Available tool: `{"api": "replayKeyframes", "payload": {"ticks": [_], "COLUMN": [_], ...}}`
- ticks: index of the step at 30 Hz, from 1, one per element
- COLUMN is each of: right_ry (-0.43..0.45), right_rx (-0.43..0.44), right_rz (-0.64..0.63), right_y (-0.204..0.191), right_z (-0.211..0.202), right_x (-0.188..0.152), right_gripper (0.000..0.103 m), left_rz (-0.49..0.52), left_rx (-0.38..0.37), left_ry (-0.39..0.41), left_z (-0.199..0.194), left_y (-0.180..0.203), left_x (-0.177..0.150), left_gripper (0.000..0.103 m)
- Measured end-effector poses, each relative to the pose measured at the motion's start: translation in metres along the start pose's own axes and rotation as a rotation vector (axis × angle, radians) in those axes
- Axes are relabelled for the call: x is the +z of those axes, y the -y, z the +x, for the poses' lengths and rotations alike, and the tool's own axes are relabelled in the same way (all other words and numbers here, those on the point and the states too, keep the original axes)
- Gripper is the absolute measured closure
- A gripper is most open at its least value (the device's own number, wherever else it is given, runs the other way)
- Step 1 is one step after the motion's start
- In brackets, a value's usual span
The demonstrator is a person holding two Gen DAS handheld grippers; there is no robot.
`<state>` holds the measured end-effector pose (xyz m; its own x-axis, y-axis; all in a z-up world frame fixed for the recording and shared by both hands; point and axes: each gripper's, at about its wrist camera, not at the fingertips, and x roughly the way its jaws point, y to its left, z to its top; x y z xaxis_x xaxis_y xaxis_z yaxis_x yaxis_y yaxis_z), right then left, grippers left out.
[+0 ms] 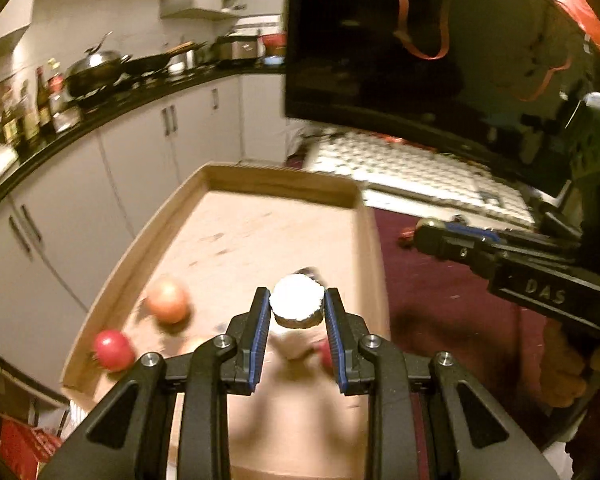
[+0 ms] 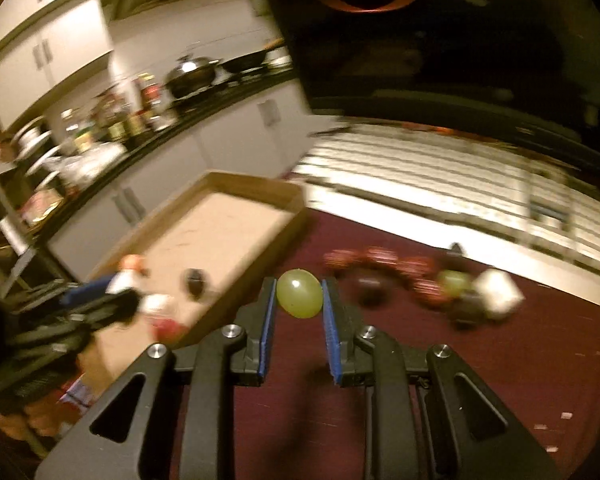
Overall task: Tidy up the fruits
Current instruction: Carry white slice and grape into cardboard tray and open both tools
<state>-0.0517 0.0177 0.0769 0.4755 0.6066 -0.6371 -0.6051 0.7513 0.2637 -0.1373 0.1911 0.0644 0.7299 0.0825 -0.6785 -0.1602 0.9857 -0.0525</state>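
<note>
My left gripper (image 1: 297,294) is shut on a white round fruit slice (image 1: 297,306) and hangs over a shallow cardboard tray (image 1: 284,178). In the tray lie an orange-pink fruit (image 1: 168,299), a red fruit (image 1: 113,350) and a small dark fruit (image 2: 195,280). My right gripper (image 2: 299,284) is shut on a green grape (image 2: 299,294), above the maroon table just right of the tray (image 2: 252,184). Blurred red fruits (image 2: 380,260), another green grape (image 2: 454,282) and a white piece (image 2: 498,290) lie on the table to the right. The right gripper (image 1: 424,236) also shows from the side in the left wrist view.
A white keyboard (image 1: 420,176) and a dark monitor (image 1: 420,40) stand behind the tray. A kitchen counter with bottles and pans (image 1: 100,72) runs along the left. A person's hand (image 1: 564,368) holds the right gripper's handle.
</note>
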Motion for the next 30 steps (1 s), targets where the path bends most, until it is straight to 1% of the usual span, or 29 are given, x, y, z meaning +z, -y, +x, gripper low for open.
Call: {"api": "replayKeyframes", "payload": {"ticks": [4, 6, 9, 13, 15, 17, 20, 22, 25, 27, 30], "right_ry": [-0.022, -0.034, -0.075, -0.109, -0.118, -0.114, -0.104, -0.107, -0.140, -0.173, -0.243], "right_rx": [0.055, 0.056, 0.073, 0.087, 0.082, 0.059, 0.019, -0.006, -0.019, -0.029, -0.026], "right_rz": [-0.026, -0.034, -0.043, -0.071, -0.076, -0.081, -0.086, -0.097, -0.080, -0.071, -0.047], "right_y": [-0.036, -0.047, -0.062, -0.079, -0.083, -0.086, -0.086, -0.085, -0.080, -0.077, -0.072], "right_z": [0.027, 0.040, 0.060, 0.072, 0.078, 0.084, 0.093, 0.101, 0.117, 0.127, 0.143], "right_x": [0.008, 0.011, 0.012, 0.004, 0.004, 0.006, 0.015, 0.021, 0.029, 0.032, 0.033], "right_gripper": [0.079, 0.079, 0.079, 0.079, 0.079, 0.079, 0.079, 0.079, 0.079, 0.079, 0.079], "left_rz": [-0.027, -0.027, -0.022, -0.027, -0.011, 0.009, 0.000, -0.013, -0.034, -0.027, -0.019], "left_rx": [0.024, 0.032, 0.040, 0.048, 0.059, 0.073, 0.052, 0.053, 0.031, 0.037, 0.067], "left_ry": [-0.023, -0.025, -0.034, -0.045, -0.037, -0.036, -0.073, -0.102, -0.141, -0.158, -0.181], "left_z": [0.008, 0.009, 0.015, 0.022, 0.023, 0.028, 0.043, 0.052, 0.059, 0.060, 0.063], "left_y": [-0.021, -0.025, -0.029, -0.038, -0.040, -0.042, -0.045, -0.048, -0.052, -0.051, -0.050], "left_x": [-0.006, -0.008, -0.010, -0.008, -0.002, 0.005, 0.015, 0.018, 0.022, 0.025, 0.027], "left_gripper": [0.077, 0.077, 0.077, 0.077, 0.077, 0.077, 0.076, 0.077, 0.076, 0.076, 0.076]}}
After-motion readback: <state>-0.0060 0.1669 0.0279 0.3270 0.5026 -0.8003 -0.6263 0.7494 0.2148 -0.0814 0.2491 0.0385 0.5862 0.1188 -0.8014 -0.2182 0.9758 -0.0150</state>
